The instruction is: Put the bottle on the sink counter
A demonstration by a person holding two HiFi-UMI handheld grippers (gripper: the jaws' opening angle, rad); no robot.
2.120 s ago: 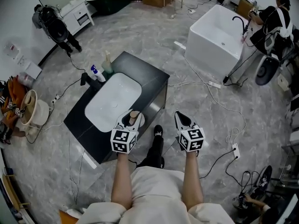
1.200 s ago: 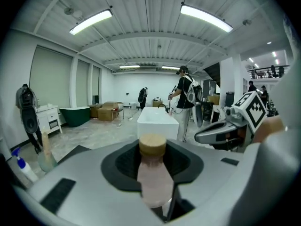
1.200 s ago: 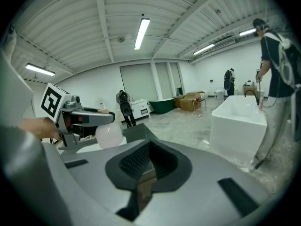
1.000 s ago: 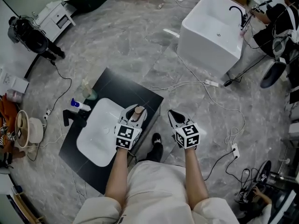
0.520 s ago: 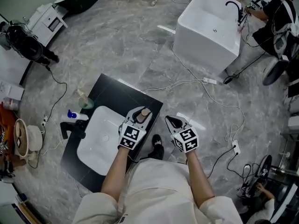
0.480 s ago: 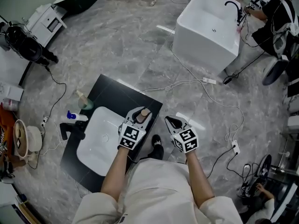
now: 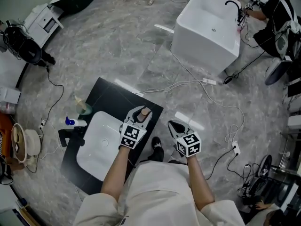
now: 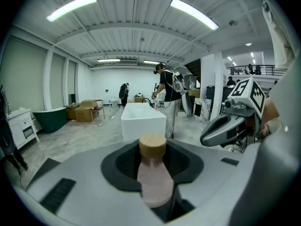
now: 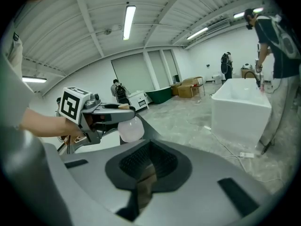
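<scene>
Now gripped between the jaws of the left gripper, the pale pink bottle with its tan cap stands upright, the pads closed on its body. The right gripper hangs beside it with jaws drawn together on nothing. Over the last two seconds the left gripper has carried the bottle off the near rim of the white basin and out over the dark top of the table, close to its right-hand corner. The right gripper has kept pace just off the table's edge, above the floor.

The right gripper view shows the bottle's rounded base still hanging clear, so it appears not yet set down. The carry looks nearly finished, with a short lowering and a release left to do. The strip of bare top between basin and edge is narrow, so the bottle may need careful placing to stand clear of both.

At the basin's far side stand a black faucet, a blue-capped bottle and a pale green dispenser. Beyond, on grey marbled flooring crossed by white cables, sits a white freestanding tub, where another person is at work.
</scene>
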